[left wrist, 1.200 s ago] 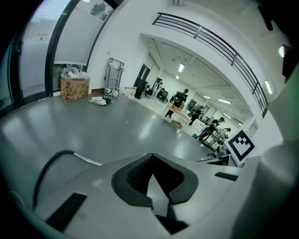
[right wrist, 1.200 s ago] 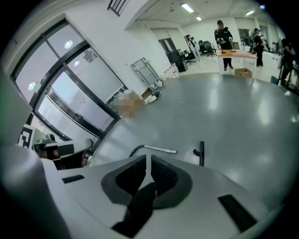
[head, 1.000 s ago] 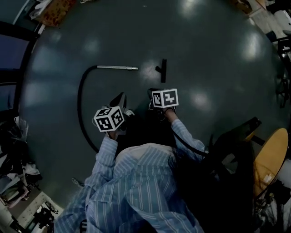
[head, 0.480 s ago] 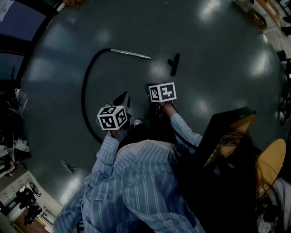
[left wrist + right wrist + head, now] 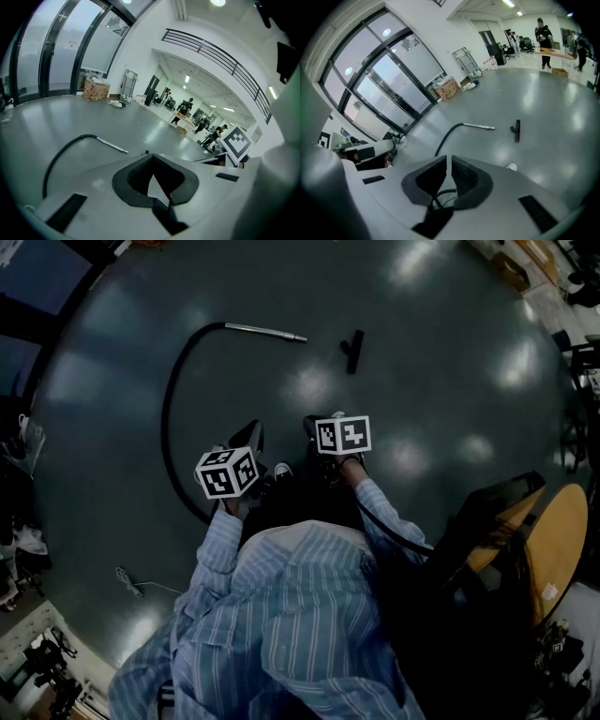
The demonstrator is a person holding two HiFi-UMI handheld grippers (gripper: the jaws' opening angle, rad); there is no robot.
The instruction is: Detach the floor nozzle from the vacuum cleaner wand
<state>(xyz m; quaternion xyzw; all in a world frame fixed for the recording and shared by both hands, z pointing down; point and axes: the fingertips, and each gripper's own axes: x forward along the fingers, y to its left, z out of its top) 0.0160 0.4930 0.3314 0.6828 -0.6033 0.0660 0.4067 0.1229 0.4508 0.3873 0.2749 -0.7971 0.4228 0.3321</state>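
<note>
The silver wand [image 5: 265, 332] lies on the grey floor, joined to a black hose [image 5: 171, 418] that curves back toward me. The black floor nozzle [image 5: 352, 350] lies apart from the wand tip, a short gap to its right. In the right gripper view the wand [image 5: 479, 125] and nozzle [image 5: 516, 129] lie separate, well ahead of the jaws. My left gripper [image 5: 247, 439] and right gripper [image 5: 314, 427] hang side by side in front of my body, well short of both parts. Both are shut and empty: left gripper [image 5: 153, 157], right gripper [image 5: 449, 157].
A round yellow table [image 5: 562, 549] and a dark chair [image 5: 487, 512] stand at my right. A thin cable [image 5: 127, 579] lies on the floor at my left. Clutter lines the left edge. A cardboard box [image 5: 449, 87] sits by the glass wall; people stand far off.
Both grippers have drawn back from the wand and nozzle, which now lie farther up in the head view. The jaws stayed shut and empty.
</note>
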